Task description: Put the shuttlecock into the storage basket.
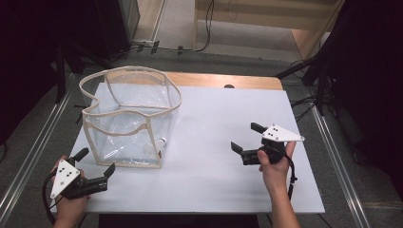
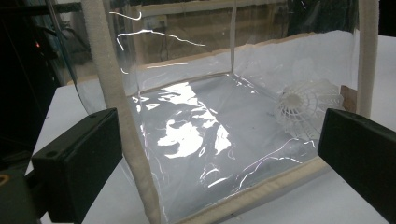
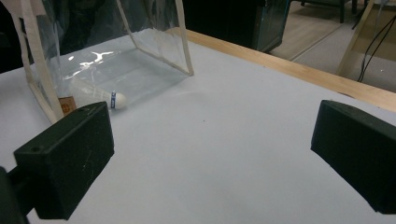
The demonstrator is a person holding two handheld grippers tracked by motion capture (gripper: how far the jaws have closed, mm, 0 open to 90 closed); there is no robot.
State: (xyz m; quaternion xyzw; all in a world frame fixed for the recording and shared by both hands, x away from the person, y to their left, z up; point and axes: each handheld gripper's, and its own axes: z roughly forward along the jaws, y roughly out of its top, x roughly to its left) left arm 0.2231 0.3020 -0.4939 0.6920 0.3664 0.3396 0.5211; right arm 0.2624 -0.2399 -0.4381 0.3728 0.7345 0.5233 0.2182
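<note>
We've got the clear bag (image 1: 130,118) standing upright on the white table (image 1: 228,142), mouth up, and a white shuttlecock (image 2: 306,105) lies on its floor at the corner nearest us. Our left gripper (image 1: 97,166) sits just beside the bag's near edge, jaws spread wide and empty; we judge it's lined up to steady that beige-trimmed wall. Our right gripper (image 1: 244,137) waits well apart on bare table, jaws also wide, nothing held, angled toward the bag.
</note>
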